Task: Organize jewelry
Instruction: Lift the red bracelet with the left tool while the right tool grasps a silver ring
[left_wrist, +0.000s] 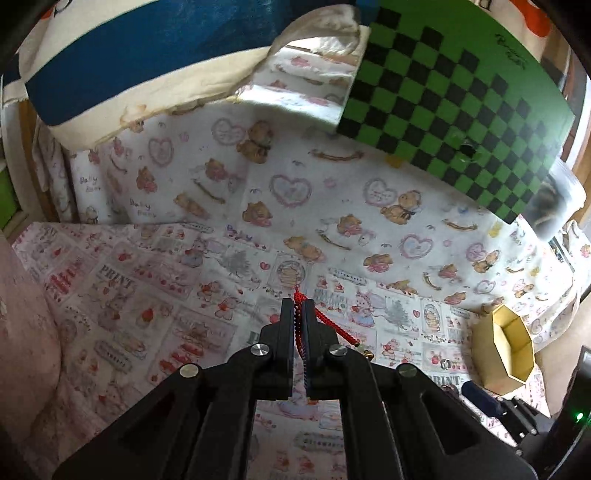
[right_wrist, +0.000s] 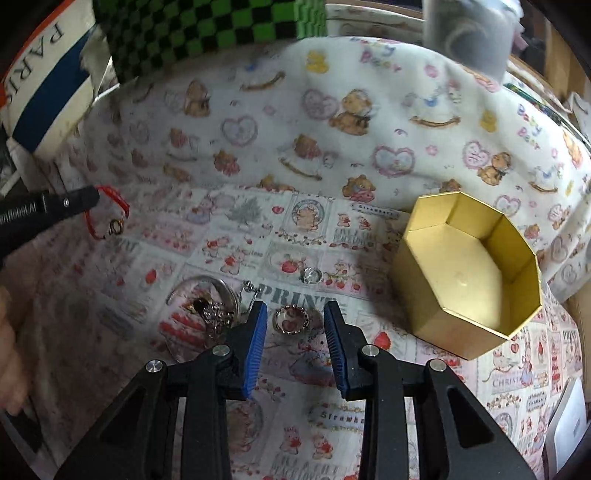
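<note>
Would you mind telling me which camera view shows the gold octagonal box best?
The right wrist view shows the gold octagonal box best: it is large, whole, and open-topped, so its bare interior is visible. The left wrist view catches the same box only small and distorted near the right edge, beyond the left gripper, which is shut on the red cord.

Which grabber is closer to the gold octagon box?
Right. The right gripper sits open just beside the gold octagonal cardboard box; the left gripper, clamping a red cord bracelet, is farther away.

dim indoor light | fisheye-bent edges | dark corners | mild blur
</note>
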